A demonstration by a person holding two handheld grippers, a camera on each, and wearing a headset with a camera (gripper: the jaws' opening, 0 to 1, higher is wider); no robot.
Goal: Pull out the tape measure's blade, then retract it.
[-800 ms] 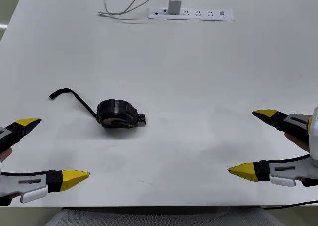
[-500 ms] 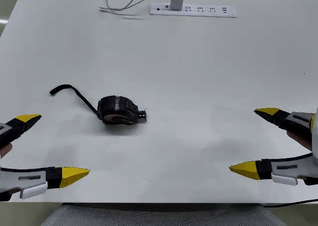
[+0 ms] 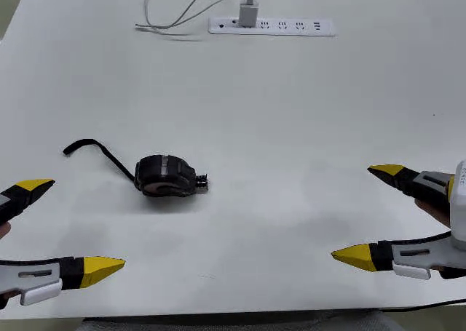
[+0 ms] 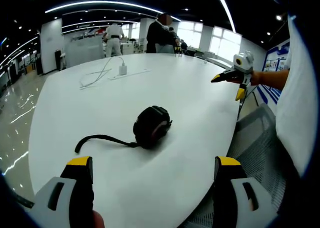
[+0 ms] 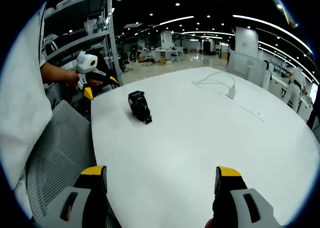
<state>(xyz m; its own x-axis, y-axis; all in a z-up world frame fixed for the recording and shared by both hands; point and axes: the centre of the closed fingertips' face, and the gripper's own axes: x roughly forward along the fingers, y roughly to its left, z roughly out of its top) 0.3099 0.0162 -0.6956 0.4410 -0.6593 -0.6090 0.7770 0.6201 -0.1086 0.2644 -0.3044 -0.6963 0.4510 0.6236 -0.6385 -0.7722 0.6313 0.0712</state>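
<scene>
A black tape measure point(image 3: 167, 175) lies on its side on the white table point(image 3: 291, 113), with a black wrist strap point(image 3: 91, 148) trailing to its left and its blade fully inside. It also shows as the tape measure point(image 4: 151, 125) and the tape measure point(image 5: 139, 104). My left gripper point(image 3: 65, 222) hovers at the table's near left corner, open and holding nothing, below and left of the tape. At the near right, my right gripper point(image 3: 368, 213) is open too, well apart from the tape.
A white power strip point(image 3: 271, 26) with a plugged-in charger point(image 3: 247, 13) and looped white cable point(image 3: 171, 11) lies at the table's far side. Beyond the near edge sits a grey mesh chair point(image 5: 57, 143). People stand in the background point(image 4: 162, 33).
The head camera has tilted, shifting the whole picture slightly. The tape measure lies where it was. Both grippers stay open in about the same places.
</scene>
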